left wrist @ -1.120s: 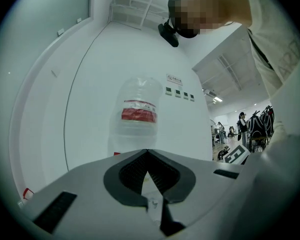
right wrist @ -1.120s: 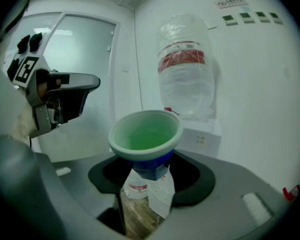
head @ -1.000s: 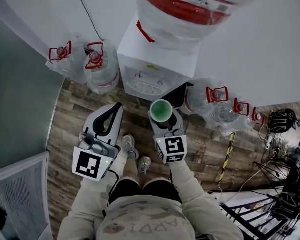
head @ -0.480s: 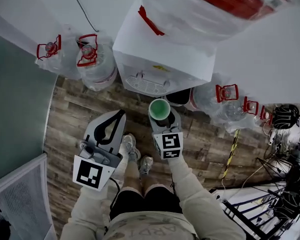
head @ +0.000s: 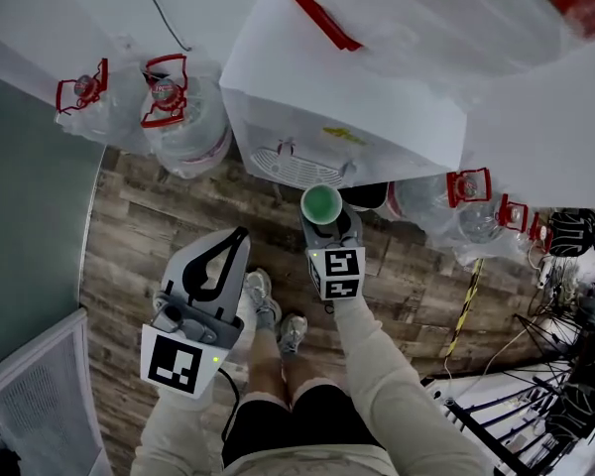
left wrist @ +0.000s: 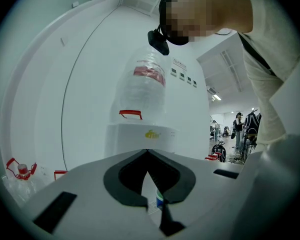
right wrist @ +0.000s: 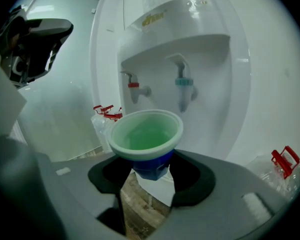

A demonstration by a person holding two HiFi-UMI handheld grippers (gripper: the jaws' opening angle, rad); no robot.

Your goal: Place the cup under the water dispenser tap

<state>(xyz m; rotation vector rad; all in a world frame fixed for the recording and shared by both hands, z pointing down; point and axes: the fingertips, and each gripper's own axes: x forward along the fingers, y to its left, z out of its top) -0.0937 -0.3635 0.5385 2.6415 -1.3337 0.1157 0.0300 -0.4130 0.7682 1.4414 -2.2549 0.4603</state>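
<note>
A cup (head: 321, 204), green inside and blue outside, stands upright between the jaws of my right gripper (head: 329, 222), which is shut on it. In the right gripper view the cup (right wrist: 146, 134) is in front of and lower than the white water dispenser's red tap (right wrist: 135, 89) and blue tap (right wrist: 183, 84). From the head view the dispenser (head: 347, 97) is just beyond the cup, with its drip grille (head: 296, 167) showing. My left gripper (head: 241, 233) hangs to the left, shut and empty. In the left gripper view its tips (left wrist: 147, 152) meet in front of the dispenser (left wrist: 140, 136).
Large water bottles with red handles lie on the wooden floor left (head: 183, 127) and right (head: 446, 201) of the dispenser. A black bin (head: 365, 195) sits by its right foot. The person's shoes (head: 263, 300) are below the grippers. Cables and metal frames (head: 575, 365) crowd the right.
Both grippers have sunk lower, the cup still held in the right one. The dispenser fills more of the head view, and the cup now lies closer to its grille.
</note>
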